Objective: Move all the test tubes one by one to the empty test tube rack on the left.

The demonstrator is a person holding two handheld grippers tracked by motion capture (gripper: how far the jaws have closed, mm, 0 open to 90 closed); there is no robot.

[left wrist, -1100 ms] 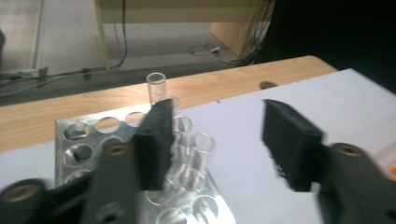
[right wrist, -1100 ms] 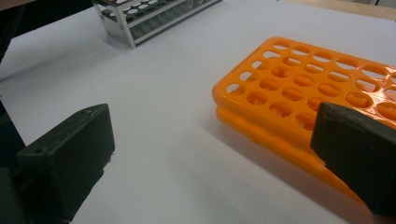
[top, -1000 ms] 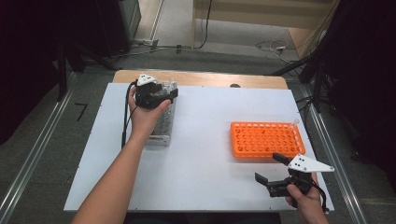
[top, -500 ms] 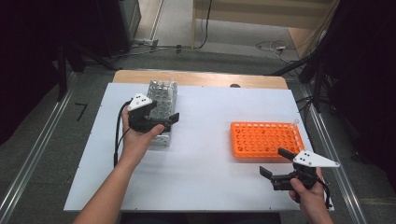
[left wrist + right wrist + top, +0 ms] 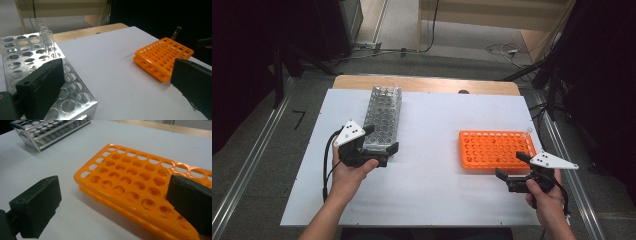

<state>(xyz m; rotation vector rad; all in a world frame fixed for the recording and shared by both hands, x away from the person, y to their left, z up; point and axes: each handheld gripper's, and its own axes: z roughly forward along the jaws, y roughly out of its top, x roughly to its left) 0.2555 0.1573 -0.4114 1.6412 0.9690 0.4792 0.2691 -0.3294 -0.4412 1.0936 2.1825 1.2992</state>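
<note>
Two grippers work at the near edge of the table (image 5: 432, 200). The right gripper (image 5: 518, 165) hovers with its jaws spread, empty, just before the orange rack (image 5: 492, 149), which holds one tube (image 5: 528, 132) at its far right corner. The left gripper (image 5: 379, 139) has just been opening; its jaws stand wide at the near end of the metal rack (image 5: 383, 116), nothing between them. Farther back, glass tubes (image 5: 45, 35) stand in that rack. A careless reach toward them could push this light rack or knock a tube over.
</note>
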